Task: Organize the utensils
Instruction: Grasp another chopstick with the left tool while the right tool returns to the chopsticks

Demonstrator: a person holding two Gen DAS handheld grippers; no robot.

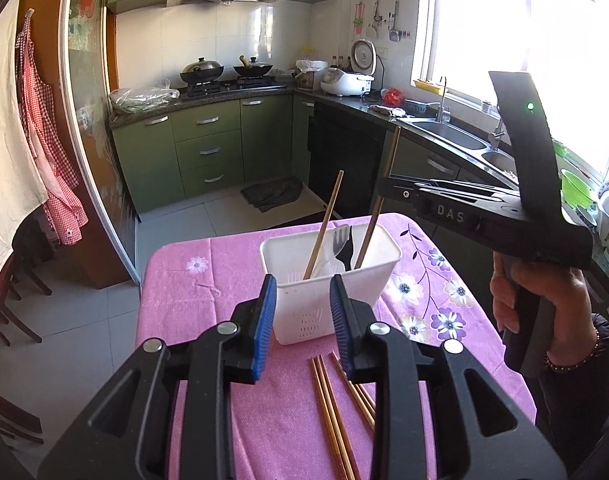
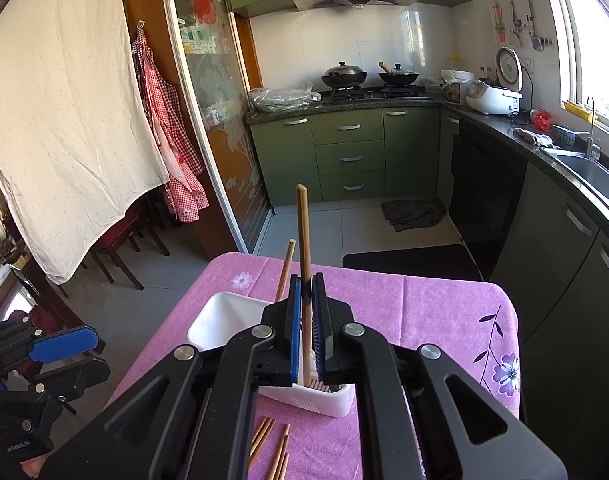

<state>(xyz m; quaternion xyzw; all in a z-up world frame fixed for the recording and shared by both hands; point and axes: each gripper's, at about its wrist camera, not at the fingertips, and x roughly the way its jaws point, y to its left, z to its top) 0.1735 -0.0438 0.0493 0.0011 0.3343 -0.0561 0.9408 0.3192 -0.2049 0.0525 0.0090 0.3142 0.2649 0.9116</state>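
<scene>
The right gripper (image 2: 306, 292) is clenched on a chopstick (image 2: 304, 240), its blue pads (image 2: 294, 320) pressing the stick from both sides; the stick stands nearly upright, its blunt top rising to 12 o'clock above the fingertips and its lower end reaching down into the white bin (image 2: 220, 316) below. In the left wrist view the same gripper (image 1: 388, 190) comes in from 3 o'clock, held by a hand (image 1: 544, 296) with a bead bracelet, and the gripped stick slants down into the bin at its right end. The left gripper (image 1: 302, 292) is released, its jaws standing apart with nothing between them, the blue pads (image 1: 264, 316) framing the bin's near wall without touching it. The bin (image 1: 304, 312) sits on a pink flowered cloth (image 1: 192, 304) covering the table. Inside it a second chopstick (image 1: 324, 226) leans toward 12 o'clock at the left end, and a black fork (image 1: 342, 242) stands tines up beside something white that I cannot make out. More loose chopsticks (image 1: 332, 412) lie flat on the cloth at 6 o'clock from the bin, just beside its near wall, fanned slightly. Beyond the table, toward 12 o'clock, green cabinets (image 1: 208, 148) carry a hob with two woks (image 1: 202, 70), and a sink (image 1: 452, 134) runs along the counter at 2 o'clock under a bright window.
</scene>
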